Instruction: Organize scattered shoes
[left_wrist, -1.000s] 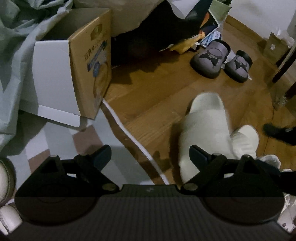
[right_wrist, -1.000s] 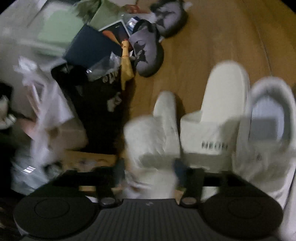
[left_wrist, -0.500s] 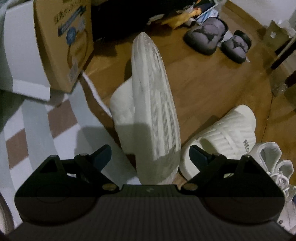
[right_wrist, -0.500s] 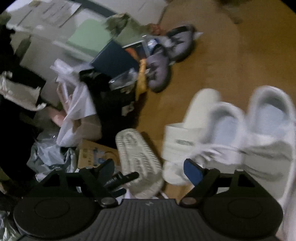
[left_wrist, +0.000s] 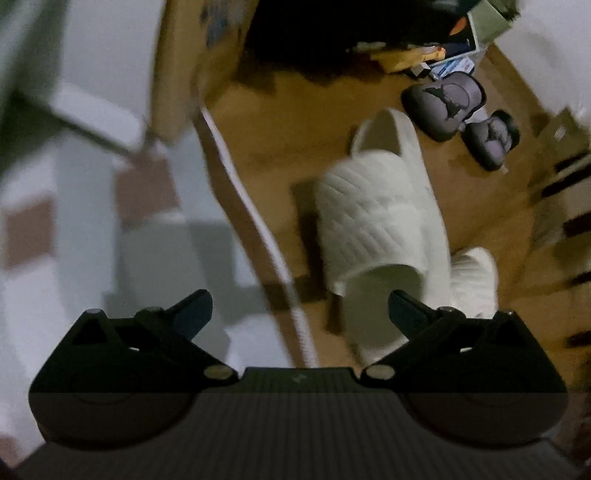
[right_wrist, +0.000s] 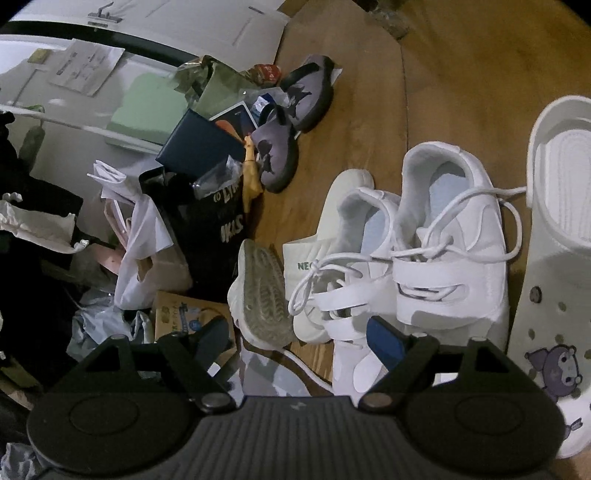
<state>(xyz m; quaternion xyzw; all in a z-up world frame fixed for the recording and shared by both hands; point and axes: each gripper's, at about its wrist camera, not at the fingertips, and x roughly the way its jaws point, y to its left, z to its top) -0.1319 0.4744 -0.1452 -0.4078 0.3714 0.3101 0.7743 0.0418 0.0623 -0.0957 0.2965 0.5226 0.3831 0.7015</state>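
my left tool (left_wrist: 299, 310) hangs with its jaws spread wide and nothing between them. under it lies the white-edged border of a pale rug (left_wrist: 147, 251) with brown squares. just past the right finger a cream slide (left_wrist: 376, 229) sits upright on the wooden floor (left_wrist: 295, 147), strap up, its near end dipping below the finger; this view is blurred. touching its right side is a second cream slide (left_wrist: 474, 280), mostly hidden. further off a cardboard box (left_wrist: 192, 66) stands at the rug's far corner, and a pair of grey slippers (left_wrist: 443, 103) lies side by side near a heap of books and papers.

my right tool (right_wrist: 299, 336) is also wide open and empty. right ahead of it a pair of white laced sneakers (right_wrist: 436, 258) stands side by side, heels away from me. to their right, nearly touching, is a white clog (right_wrist: 554, 258) with a cartoon charm. to their left one cream slide shows its ribbed sole (right_wrist: 262, 295), tipped on its side, leaning by the other slide, which carries green letters (right_wrist: 308, 266) on its strap. beyond these, a black bag (right_wrist: 218, 221) with white lettering and the grey slippers sit against a clutter of bags and paper.
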